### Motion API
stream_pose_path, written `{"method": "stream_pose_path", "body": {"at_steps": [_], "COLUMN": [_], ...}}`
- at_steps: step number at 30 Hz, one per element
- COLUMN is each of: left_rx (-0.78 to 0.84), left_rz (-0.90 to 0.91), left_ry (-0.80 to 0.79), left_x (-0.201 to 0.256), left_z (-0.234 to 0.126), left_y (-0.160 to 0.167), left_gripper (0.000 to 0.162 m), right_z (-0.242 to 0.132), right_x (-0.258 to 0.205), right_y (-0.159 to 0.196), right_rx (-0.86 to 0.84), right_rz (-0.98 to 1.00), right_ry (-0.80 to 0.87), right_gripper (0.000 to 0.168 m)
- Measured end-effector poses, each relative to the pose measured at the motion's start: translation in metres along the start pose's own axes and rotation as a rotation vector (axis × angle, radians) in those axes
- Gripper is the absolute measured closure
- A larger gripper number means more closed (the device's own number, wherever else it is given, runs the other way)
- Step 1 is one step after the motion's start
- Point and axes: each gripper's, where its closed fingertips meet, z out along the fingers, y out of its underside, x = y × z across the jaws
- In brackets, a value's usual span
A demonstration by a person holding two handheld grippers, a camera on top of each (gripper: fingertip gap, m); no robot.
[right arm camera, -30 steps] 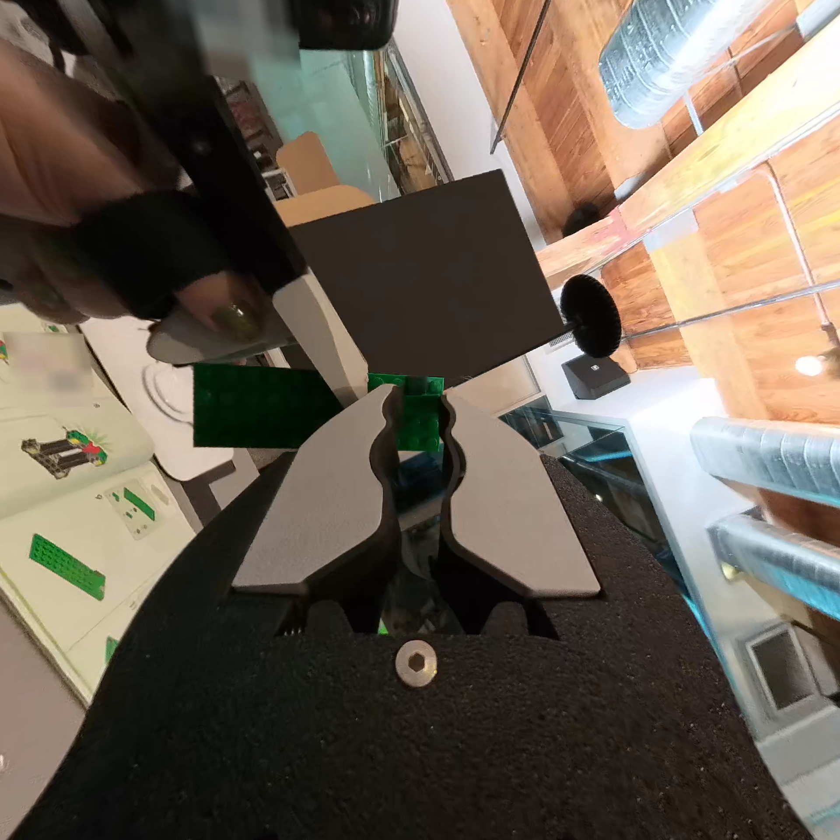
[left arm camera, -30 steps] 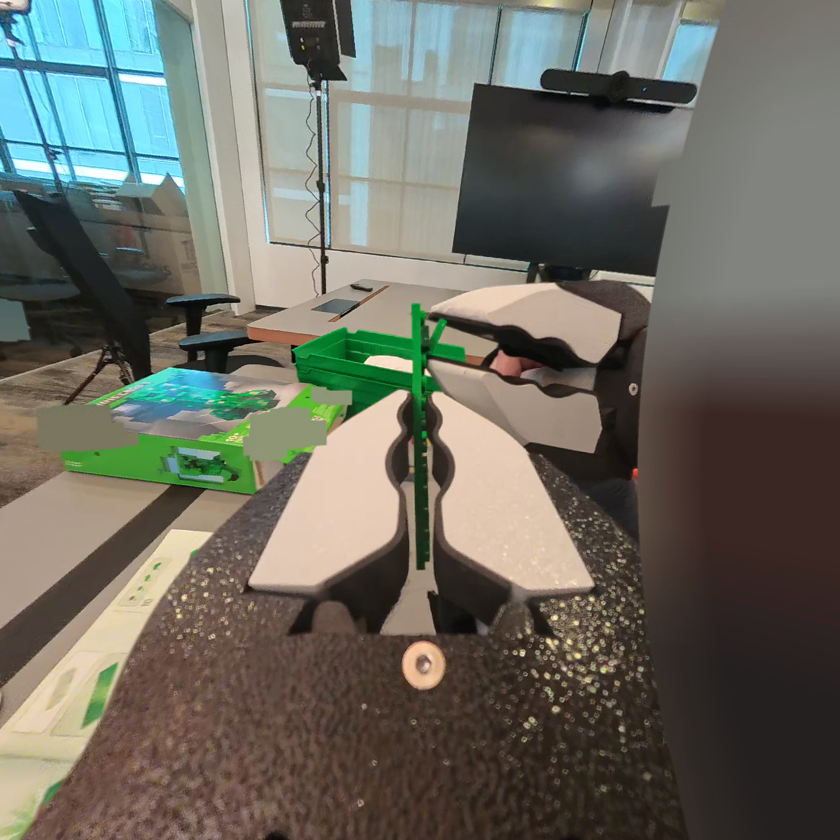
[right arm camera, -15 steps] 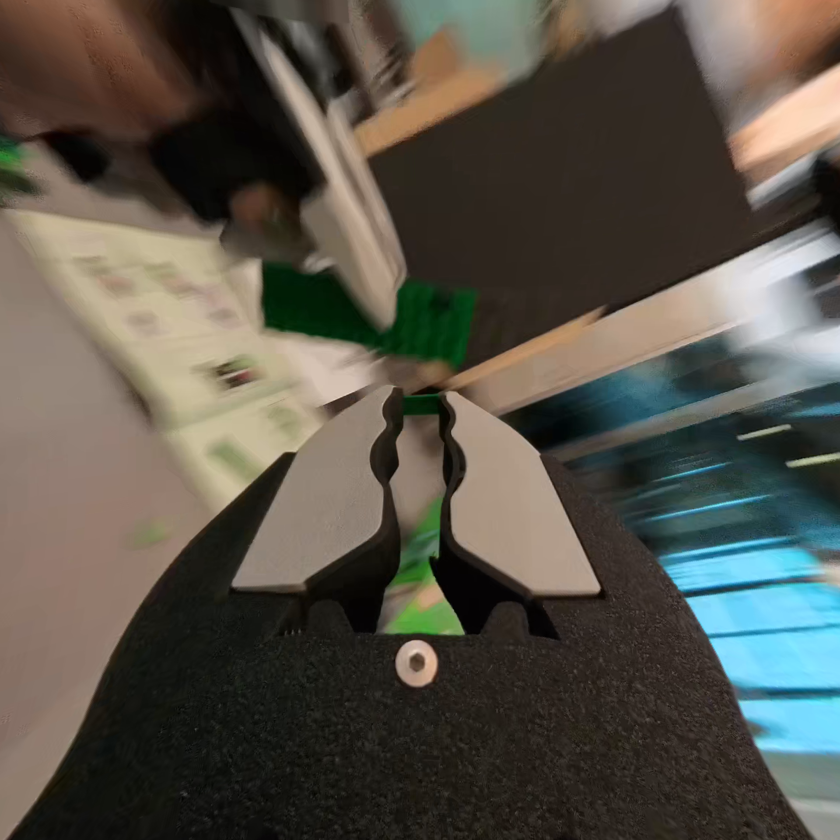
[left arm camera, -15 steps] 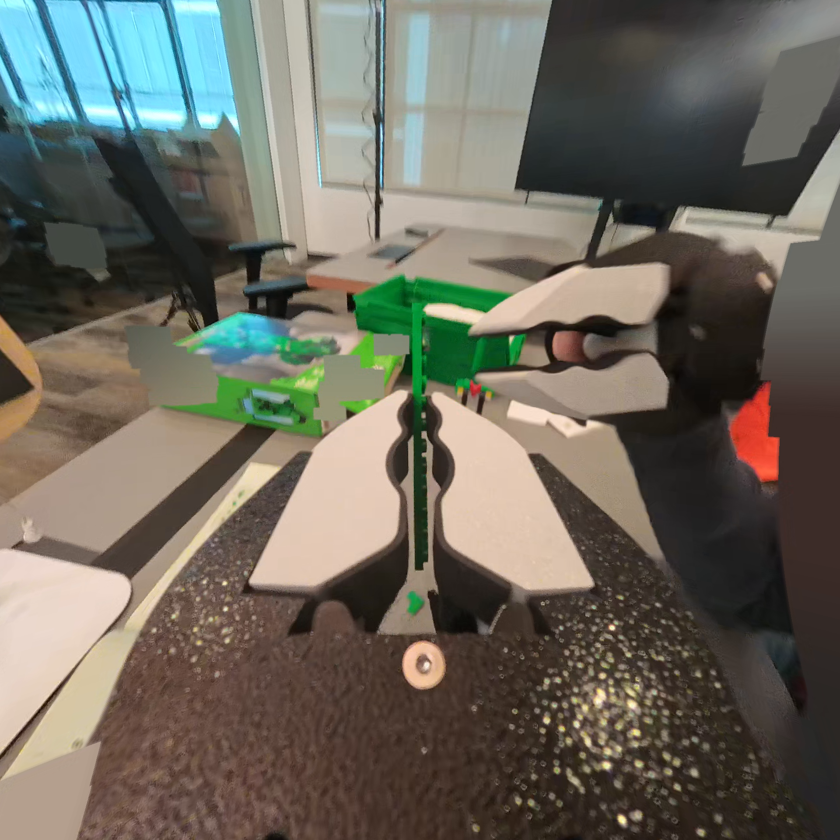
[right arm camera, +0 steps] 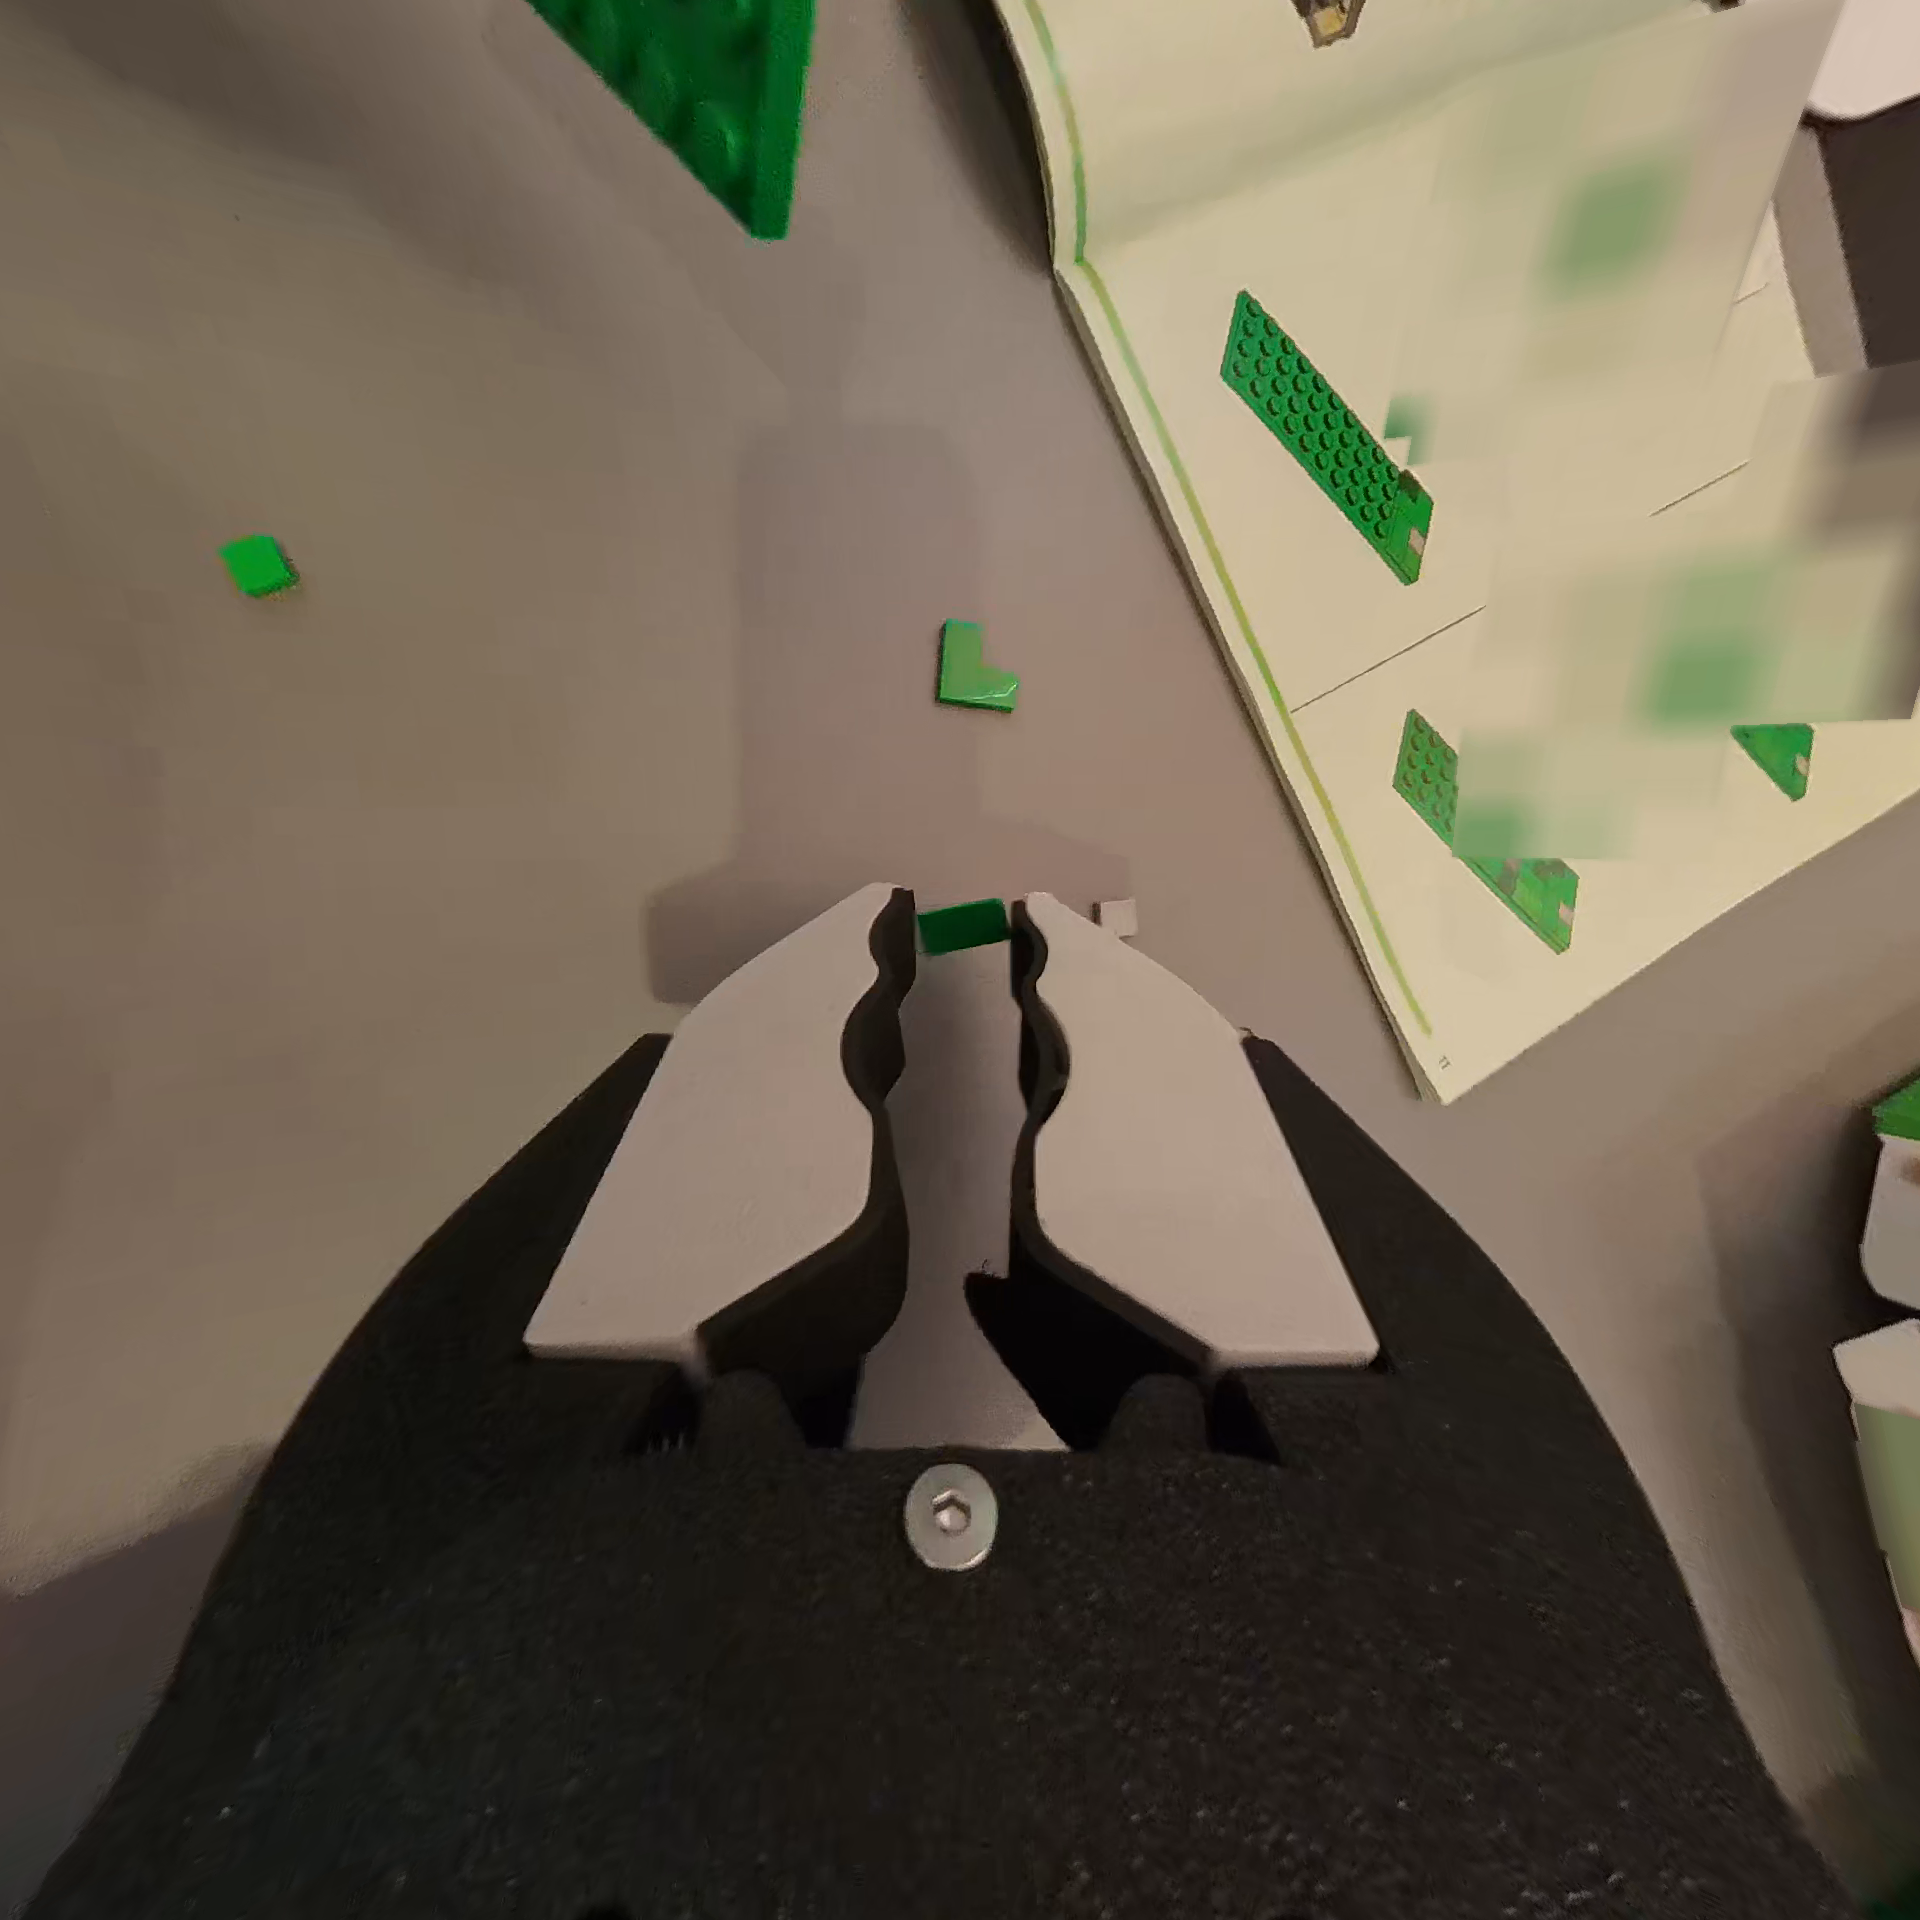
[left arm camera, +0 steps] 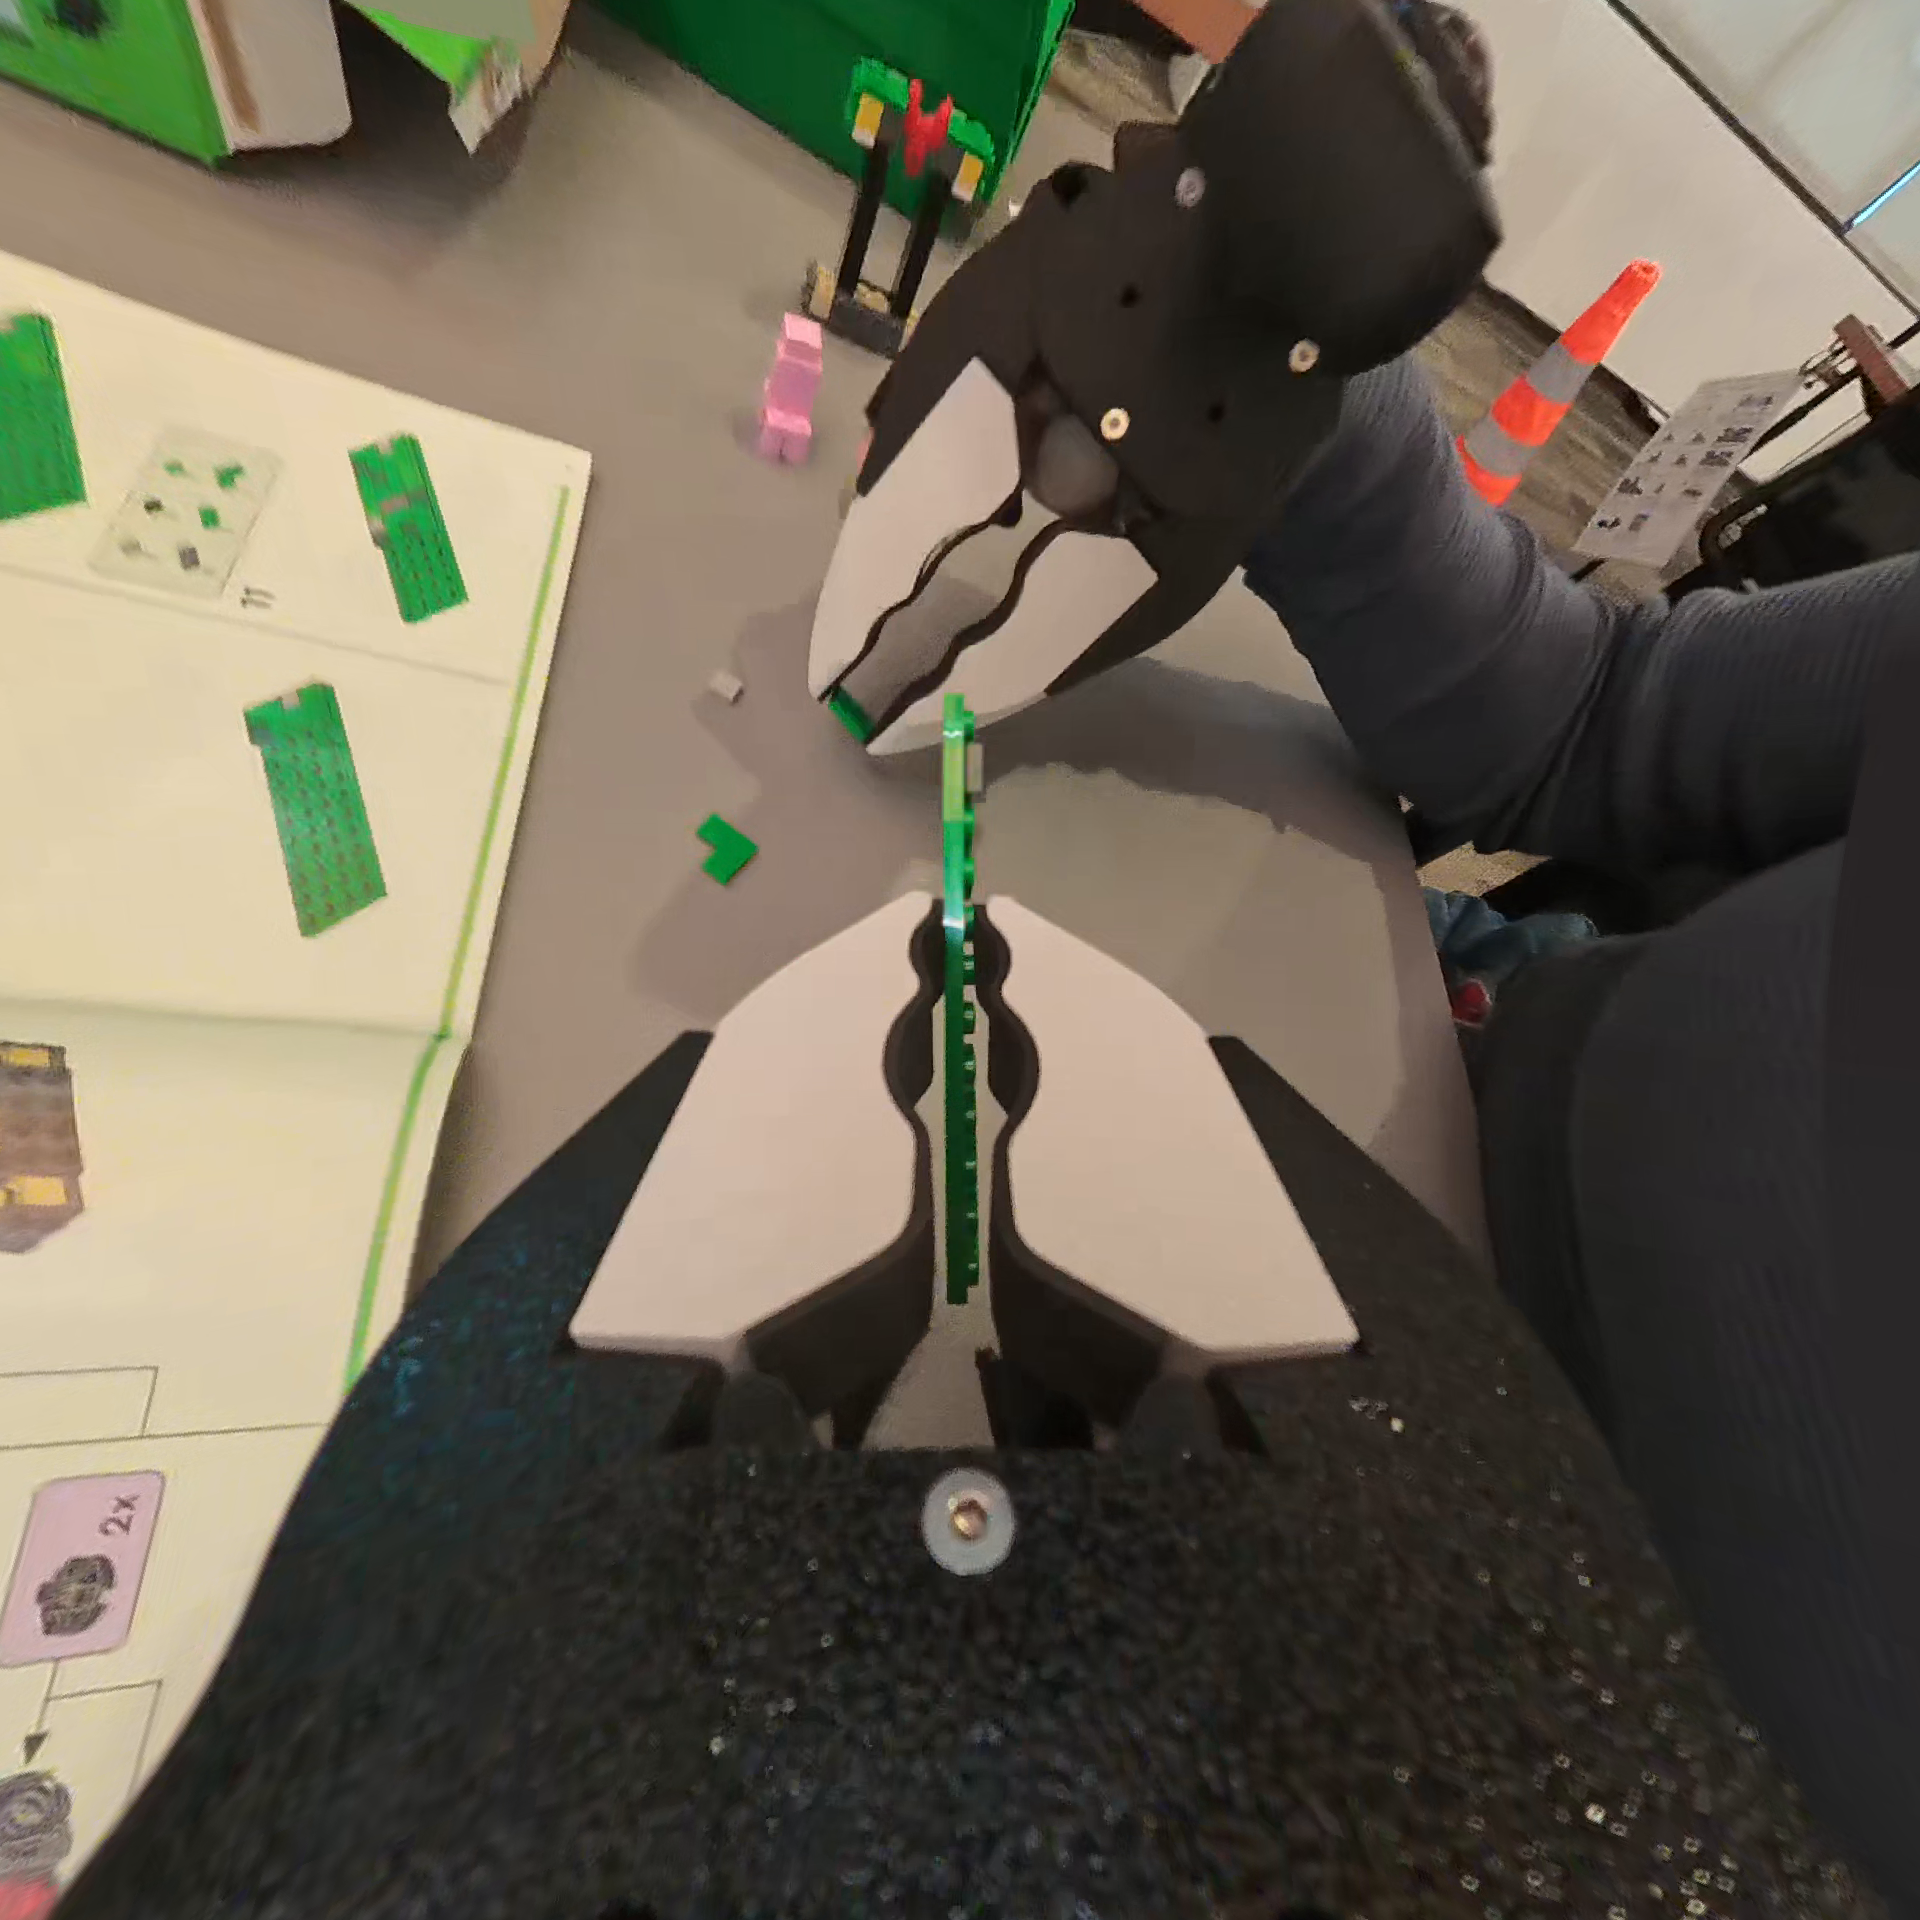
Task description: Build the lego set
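My left gripper is shut on a long green plate, held edge-on above the grey table. The plate's corner also shows at the top of the right wrist view. My right gripper is shut on a small green tile at its fingertips, low over the table. In the left wrist view the right gripper sits just beyond and left of the plate's far end, with the tile at its tip. A green L-shaped tile lies on the table ahead of it.
An open instruction booklet lies to the left. A small green square tile and a tiny grey piece lie loose. A pink pig figure, a small black-pillared build and an orange cone stand farther off. There is about 12 cm between the tips of the two grippers.
Both grippers have tilted down from facing the room to facing the table. My right gripper has drawn away from the plate's face and dropped low over the table, with the small tile in it.
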Motion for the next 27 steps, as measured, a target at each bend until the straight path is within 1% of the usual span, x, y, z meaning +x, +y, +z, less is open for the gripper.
{"method": "stream_pose_path", "body": {"at_steps": [2,3,5,6,8,10,13,15,16,19,20,21,22,23,24,25,26,27], "left_rx": [-0.003,-0.003,-0.003,-0.002,0.01,0.013,0.006,0.007,0.001,0.028,0.048,0.068,0.077,0.068,0.048,0.026,0.008,-0.001], "left_rz": [-0.02,-0.03,-0.043,-0.049,-0.057,-0.065,-0.063,-0.054,-0.051,-0.009,0.024,0.084,0.174,0.272,0.361,0.434,0.494,0.544], "left_ry": [0.005,0.007,0.033,0.056,0.107,0.144,0.192,0.21,0.214,0.169,0.112,0.029,-0.051,-0.132,-0.213,-0.28,-0.326,-0.356], "left_x": [-0.002,-0.003,-0.003,-0.001,0.004,0.008,0.014,0.017,0.018,0.014,0.009,0.003,0.0,-0.003,-0.006,-0.008,-0.009,-0.009], "left_z": [0.001,0.002,0.005,0.007,0.012,0.017,0.023,0.026,0.028,0.032,0.033,0.035,0.037,0.039,0.04,0.041,0.043,0.045], "left_y": [0.005,0.007,0.011,0.012,0.013,0.013,0.015,0.015,0.016,0.014,0.011,0.008,0.008,0.009,0.011,0.013,0.015,0.016], "left_gripper": [0.158,0.158,0.158,0.158,0.158,0.158,0.158,0.158,0.158,0.156,0.151,0.125,0.103,0.091,0.084,0.083,0.084,0.09], "right_z": [-0.004,-0.008,-0.018,-0.023,-0.037,-0.049,-0.05,-0.045,-0.042,-0.042,-0.042,-0.041,-0.039,-0.037,-0.036,-0.037,-0.038,-0.039], "right_x": [0.005,0.009,0.006,0.0,-0.017,-0.028,-0.034,-0.04,-0.04,-0.039,-0.035,-0.032,-0.028,-0.025,-0.023,-0.022,-0.021,-0.021], "right_y": [-0.002,-0.005,-0.021,-0.033,-0.059,-0.075,-0.082,-0.083,-0.082,-0.079,-0.078,-0.076,-0.074,-0.072,-0.07,-0.069,-0.069,-0.07], "right_rx": [0.035,0.078,0.224,0.327,0.542,0.68,0.725,0.706,0.694,0.693,0.701,0.7,0.699,0.702,0.711,0.728,0.752,0.773], "right_rz": [0.006,0.025,0.093,0.147,0.265,0.363,0.433,0.426,0.43,0.461,0.487,0.513,0.541,0.576,0.611,0.648,0.683,0.709], "right_ry": [0.051,0.076,0.048,-0.013,-0.219,-0.403,-0.528,-0.556,-0.551,-0.56,-0.549,-0.53,-0.508,-0.49,-0.494,-0.515,-0.538,-0.571], "right_gripper": [0.142,0.138,0.134,0.136,0.142,0.147,0.15,0.156,0.162,0.164,0.164,0.164,0.164,0.164,0.164,0.164,0.164,0.164]}}
